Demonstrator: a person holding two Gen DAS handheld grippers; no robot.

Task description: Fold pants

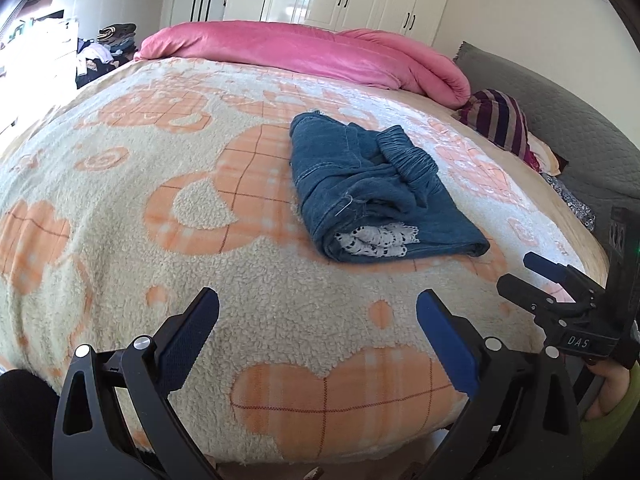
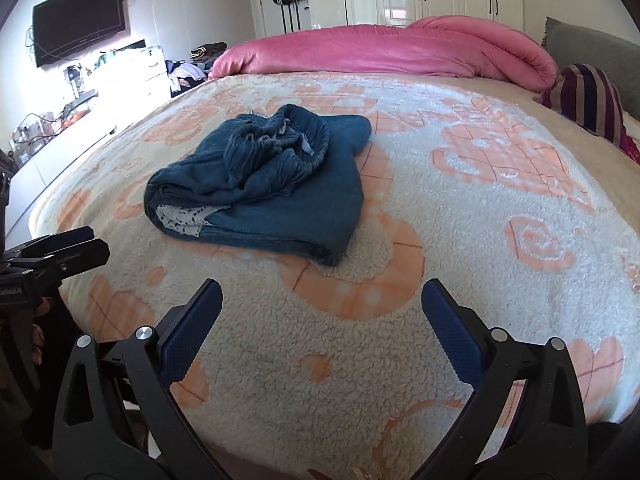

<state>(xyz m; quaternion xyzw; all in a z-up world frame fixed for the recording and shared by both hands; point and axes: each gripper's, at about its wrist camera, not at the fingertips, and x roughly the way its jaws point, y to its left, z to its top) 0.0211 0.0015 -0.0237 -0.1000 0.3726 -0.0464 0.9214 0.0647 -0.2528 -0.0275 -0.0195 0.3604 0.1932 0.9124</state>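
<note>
1. While both tongs hang back over the near edge of the bed [image 1: 120, 240], the blue denim pants [image 1: 372, 192] lie as a compact bundle on the fleece blanket [image 2: 460, 240], roughly mid-bed and well apart from either tool.
2. The left tongs [image 1: 318, 344] stand wide and hold nothing; the right tongs [image 2: 322, 330] are likewise spread wide and bare.
3. We judge the fold to be at or near its end: the legs are doubled over, a strip of white lace trim [image 1: 376, 240] shows at the near fold, and the elastic waistband [image 2: 280, 140] sits crumpled on top.
4. If anything is left, it is tidying. The next move would call for reaching forward, closing on the bunched waistband and laying it flat, or squaring the loose near corner.
5. In the left wrist view the right tool shows at the right edge, low over the blanket; in the right wrist view the left tool shows at the left edge. Each keeps to its own side of the bundle.
6. There is open blanket all round the pants. The rolled pink duvet [image 1: 320, 48] lies far off, and a striped cushion [image 2: 588, 100] sits at the far right, both well clear.
</note>
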